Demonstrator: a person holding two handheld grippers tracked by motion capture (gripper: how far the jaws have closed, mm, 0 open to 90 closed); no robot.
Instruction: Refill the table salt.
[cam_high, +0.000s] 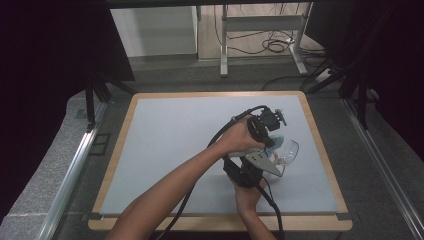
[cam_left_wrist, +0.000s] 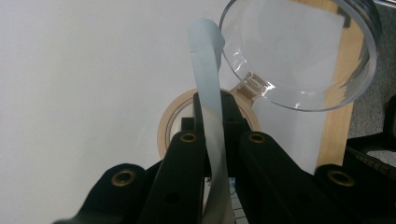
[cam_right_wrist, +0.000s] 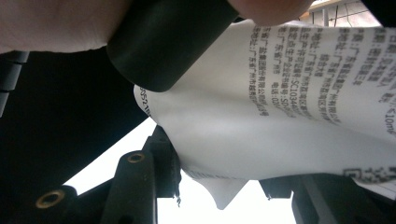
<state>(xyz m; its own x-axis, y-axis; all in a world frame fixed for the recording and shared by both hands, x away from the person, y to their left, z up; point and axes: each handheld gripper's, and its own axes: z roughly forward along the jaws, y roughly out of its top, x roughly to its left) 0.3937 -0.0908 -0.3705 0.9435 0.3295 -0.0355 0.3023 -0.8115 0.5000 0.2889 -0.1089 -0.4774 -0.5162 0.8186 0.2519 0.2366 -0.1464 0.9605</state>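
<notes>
Toward four o'clock on the surface (cam_high: 165, 150), the left gripper's (cam_left_wrist: 212, 100) closed jaws pinch a pale blue strip (cam_left_wrist: 208, 84) running lengthwise toward twelve, against a clear glass (cam_left_wrist: 299, 56). The right gripper's (cam_right_wrist: 224, 154) part-open jaws clamp a printed white label (cam_right_wrist: 289, 107), its edges cut off.

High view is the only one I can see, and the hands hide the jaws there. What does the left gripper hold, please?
Observer: The left gripper is shut on a pale blue strip that stands up between its jaws.
Operator: Is anything lying under that gripper?
Observer: Yes, a tan tape roll lies flat on the table, just beyond the jaws.
Operator: And the right gripper?
Observer: A white packet with black print sits between the jaws of the right gripper. I cannot tell whether they press on it.
</notes>
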